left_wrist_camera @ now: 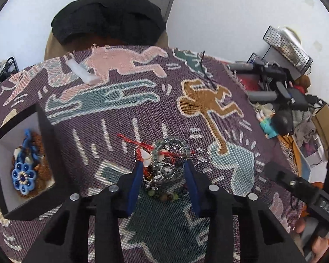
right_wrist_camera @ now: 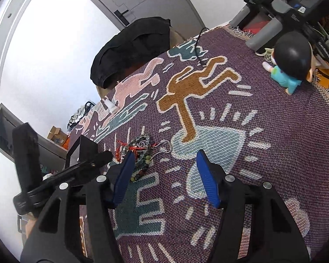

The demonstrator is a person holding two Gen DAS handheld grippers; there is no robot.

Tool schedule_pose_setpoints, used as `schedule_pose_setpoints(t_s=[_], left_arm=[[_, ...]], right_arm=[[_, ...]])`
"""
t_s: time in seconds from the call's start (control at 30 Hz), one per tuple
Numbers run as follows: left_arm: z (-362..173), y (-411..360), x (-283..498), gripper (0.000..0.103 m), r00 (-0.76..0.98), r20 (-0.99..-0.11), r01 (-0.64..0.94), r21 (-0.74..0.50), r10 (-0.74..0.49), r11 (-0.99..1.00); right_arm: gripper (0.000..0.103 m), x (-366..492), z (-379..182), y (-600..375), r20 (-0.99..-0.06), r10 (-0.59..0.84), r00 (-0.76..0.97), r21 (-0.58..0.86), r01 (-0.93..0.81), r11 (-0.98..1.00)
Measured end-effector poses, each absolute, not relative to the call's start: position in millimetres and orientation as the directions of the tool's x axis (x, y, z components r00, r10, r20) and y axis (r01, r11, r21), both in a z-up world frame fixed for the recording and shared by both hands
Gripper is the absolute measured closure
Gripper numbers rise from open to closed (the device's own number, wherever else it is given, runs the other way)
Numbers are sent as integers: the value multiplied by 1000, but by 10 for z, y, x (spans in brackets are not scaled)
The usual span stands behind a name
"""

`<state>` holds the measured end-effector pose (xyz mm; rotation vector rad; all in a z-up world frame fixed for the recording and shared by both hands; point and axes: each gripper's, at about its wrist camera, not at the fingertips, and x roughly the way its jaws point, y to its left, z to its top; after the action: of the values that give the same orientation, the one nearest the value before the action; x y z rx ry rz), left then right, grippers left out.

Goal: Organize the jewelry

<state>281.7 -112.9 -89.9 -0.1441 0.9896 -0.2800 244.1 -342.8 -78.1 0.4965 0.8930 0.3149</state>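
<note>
Straddling jewelry pile [left_wrist_camera: 164, 164], long axis running away from camera, left gripper [left_wrist_camera: 163, 166] jaws apart, unclamped

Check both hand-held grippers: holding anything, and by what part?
Left hand-held gripper straddles the jewelry pile, pads at its sides; whether they actually pinch anything cannot be told. Right hand-held gripper is open over the blanket, holding nothing.

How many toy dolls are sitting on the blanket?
1. The toy figure with a black head and teal shirt sits near the blanket's far right edge, by the black equipment. Others could be hidden in that clutter.
</note>
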Motion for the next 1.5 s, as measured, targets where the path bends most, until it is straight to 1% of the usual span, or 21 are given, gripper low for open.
schedule_pose_setpoints(t_s=[0.3,0.4,0.5,0.6,0.63,0.67,0.8,0.97,1.0,1.07,1.13,1.17,1.2,1.27,1.3,1.4,1.43,1.47,1.5], left_arm=[[-1110,-1313,2922,67,483,-846,170,-163,-226,972],[-1153,-1332,2944,76,485,-851,166,-137,-202,976],[-1157,-1325,2958,79,482,-853,167,-133,-199,977],[-1152,-1294,2952,81,483,-849,170,-148,-213,974],[-1138,-1260,2948,91,486,-844,167,-167,-228,972],[-1112,-1238,2940,93,491,-839,164,-177,-236,970],[-979,-1162,2903,93,517,-821,163,-184,-243,969],[-778,-1001,2838,93,553,-784,157,-232,-280,960],[-728,-968,2819,93,563,-776,156,-238,-285,959],[-644,-908,2792,93,579,-762,155,-246,-290,957],[-533,-838,2749,93,600,-743,154,-256,-296,954],[-485,-808,2733,93,608,-735,152,-261,-298,953],[-442,-779,2721,93,616,-729,151,-264,-300,953],[-352,-717,2688,93,632,-714,148,-270,-301,951],[-302,-679,2666,93,641,-705,147,-274,-303,950],[-220,-604,2622,93,655,-692,146,-279,-305,949],[-194,-578,2607,94,660,-687,145,-279,-303,949],[-179,-561,2595,103,664,-684,145,-279,-302,949],[-166,-537,2583,103,665,-682,143,-281,-302,949]], right_arm=[[43,2432,-870,-3536,-663,461,590,548,-37,836],[43,2429,-897,-3527,-665,462,586,547,-38,836],[43,2430,-915,-3493,-668,465,581,545,-43,837],[43,2448,-932,-3443,-671,470,574,544,-50,838],[43,2458,-938,-3418,-672,472,571,543,-53,838],[43,2469,-943,-3393,-674,473,567,542,-56,839],[43,2541,-966,-3261,-684,484,546,537,-72,841],[44,2641,-958,-3099,-689,501,524,539,-92,837],[50,2667,-954,-3057,-691,504,519,538,-97,837],[57,2721,-957,-2987,-697,509,505,536,-104,838],[62,2776,-969,-2922,-706,509,492,531,-107,840],[67,2806,-977,-2886,-713,506,486,525,-108,844],[69,2851,-988,-2837,-722,499,478,515,-109,850],[71,2927,-1006,-2769,-737,490,467,499,-114,859],[75,2953,-1015,-2745,-745,479,465,487,-114,866],[79,3057,-1068,-2648,-775,447,448,445,-115,888],[79,3093,-1089,-2610,-786,431,443,427,-116,897],[79,3122,-1102,-2579,-796,415,440,408,-116,906],[79,3148,-1113,-2549,-805,401,437,391,-116,913]])
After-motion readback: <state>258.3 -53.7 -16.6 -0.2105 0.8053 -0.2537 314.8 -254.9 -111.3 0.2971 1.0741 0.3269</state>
